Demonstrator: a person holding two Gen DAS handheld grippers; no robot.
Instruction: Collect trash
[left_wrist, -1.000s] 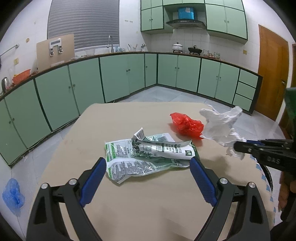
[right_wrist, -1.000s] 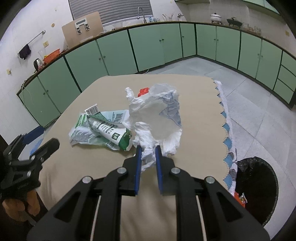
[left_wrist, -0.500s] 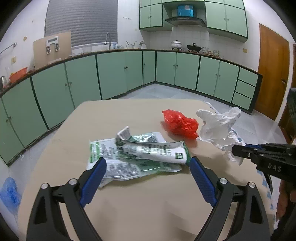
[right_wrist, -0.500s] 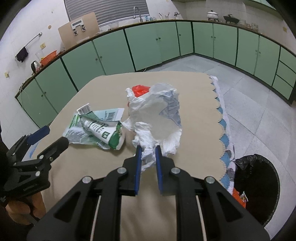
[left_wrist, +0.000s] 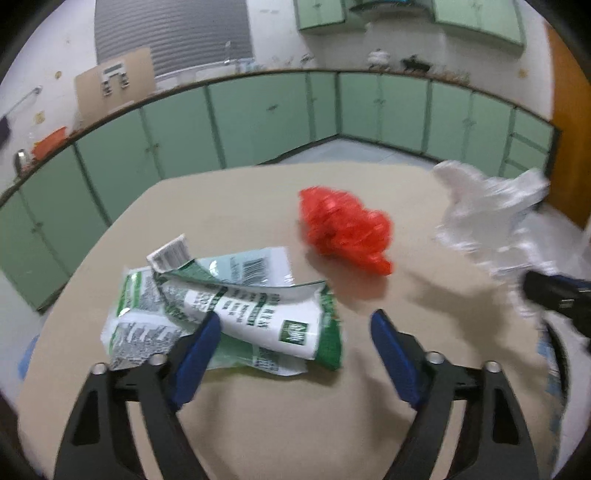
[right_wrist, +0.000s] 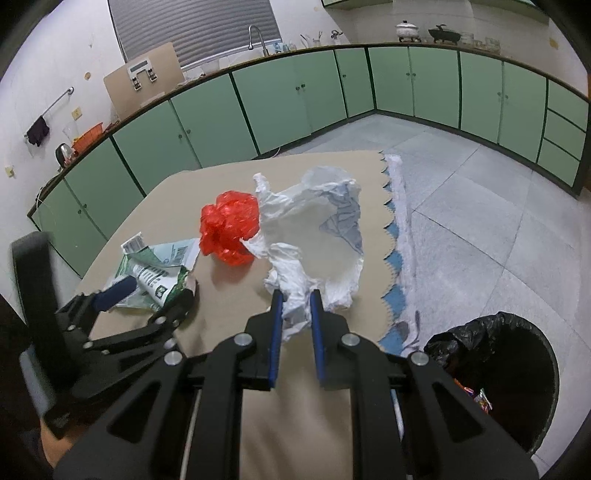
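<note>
The right tongs (right_wrist: 296, 295) pinch the white plastic bag (right_wrist: 314, 225) above the counter (right_wrist: 221, 291). The left tongs (left_wrist: 293, 323), spread open, straddle the green-and-white wrappers (left_wrist: 236, 314). Beyond the wrappers lies the crumpled red bag (left_wrist: 345, 230).

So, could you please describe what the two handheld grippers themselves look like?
Both the left gripper and right gripper have matte black angular frames with cut-outs, silver round bolts at the joints and blue-padded jaws. No cables or sleeves are visible.
</note>
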